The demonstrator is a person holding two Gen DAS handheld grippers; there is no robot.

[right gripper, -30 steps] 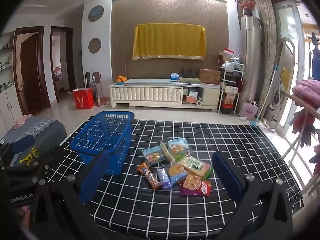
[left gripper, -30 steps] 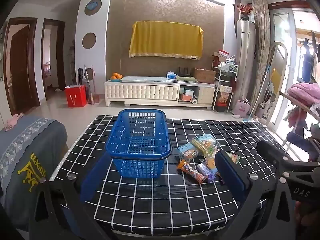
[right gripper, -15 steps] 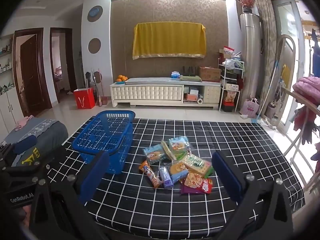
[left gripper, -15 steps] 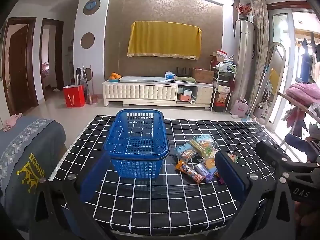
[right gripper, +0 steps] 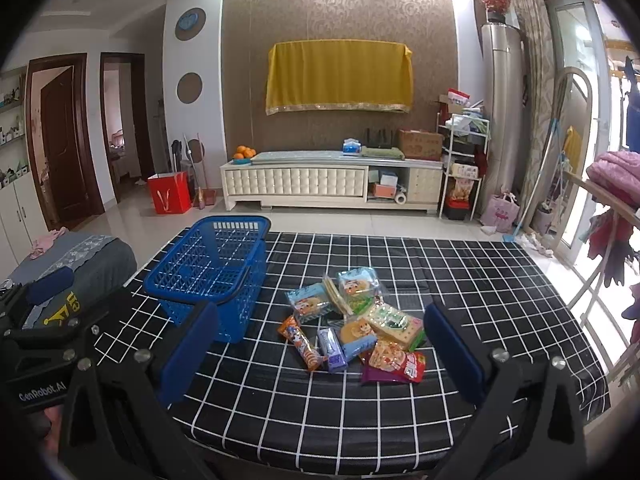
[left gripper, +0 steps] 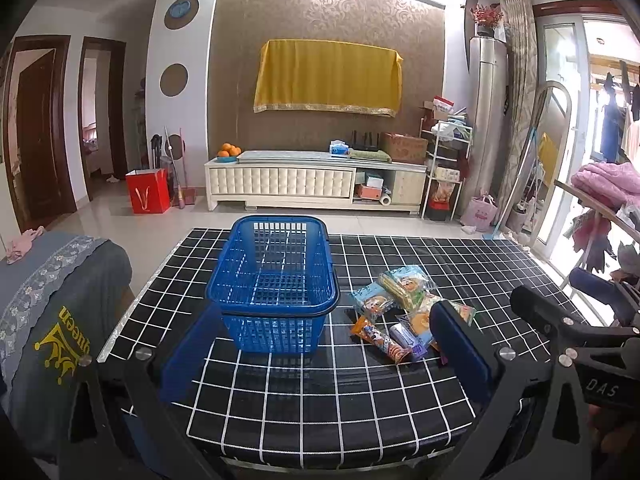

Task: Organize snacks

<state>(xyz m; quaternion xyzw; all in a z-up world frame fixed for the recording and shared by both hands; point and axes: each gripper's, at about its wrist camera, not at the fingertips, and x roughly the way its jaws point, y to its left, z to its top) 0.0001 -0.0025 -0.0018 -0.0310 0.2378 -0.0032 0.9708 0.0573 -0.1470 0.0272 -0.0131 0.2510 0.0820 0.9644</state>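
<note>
Nearest me, the left gripper (left gripper: 324, 354) and the right gripper (right gripper: 320, 354) both hang spread wide and empty over the near edge of the black table with its white grid cloth (right gripper: 500, 272), seemingly lined up for a first pick. Beyond them a loose heap of bright foil snack packets (right gripper: 352, 320) lies just right of the empty blue plastic mesh basket (left gripper: 274, 280), set close so each packet travels little. Far back stands a cream cabinet (right gripper: 296, 188).
</note>
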